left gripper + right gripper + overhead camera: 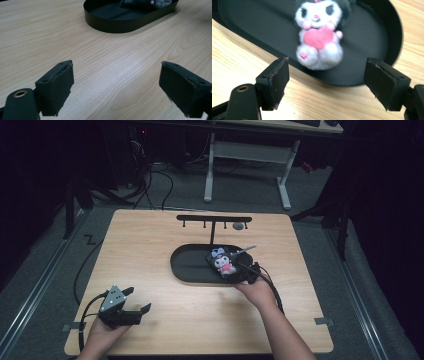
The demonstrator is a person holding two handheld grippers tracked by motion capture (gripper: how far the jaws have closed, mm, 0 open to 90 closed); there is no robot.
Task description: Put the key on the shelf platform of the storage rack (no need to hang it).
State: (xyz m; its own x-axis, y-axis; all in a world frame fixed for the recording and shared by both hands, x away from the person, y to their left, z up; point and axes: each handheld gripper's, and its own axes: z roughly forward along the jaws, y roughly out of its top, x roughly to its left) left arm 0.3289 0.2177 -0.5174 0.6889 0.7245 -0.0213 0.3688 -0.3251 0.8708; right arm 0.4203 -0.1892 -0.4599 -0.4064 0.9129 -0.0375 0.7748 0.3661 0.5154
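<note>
While its jaws stand wide apart and empty, the right gripper point(248, 272) sits at the near right rim of the black oval tray point(187, 265), aimed at a plush toy point(319, 35) lying inside the tray's right end. The left gripper point(134, 306), jaws also spread wide and empty, rests low over the bare wooden worktop point(175, 315) at its near left corner, well apart from the tray.

Bare wooden tabletop point(200, 310) is left open in front of the black oval metal tray point(187, 265); its right end is occupied by a white-and-pink plush toy point(223, 261).
</note>
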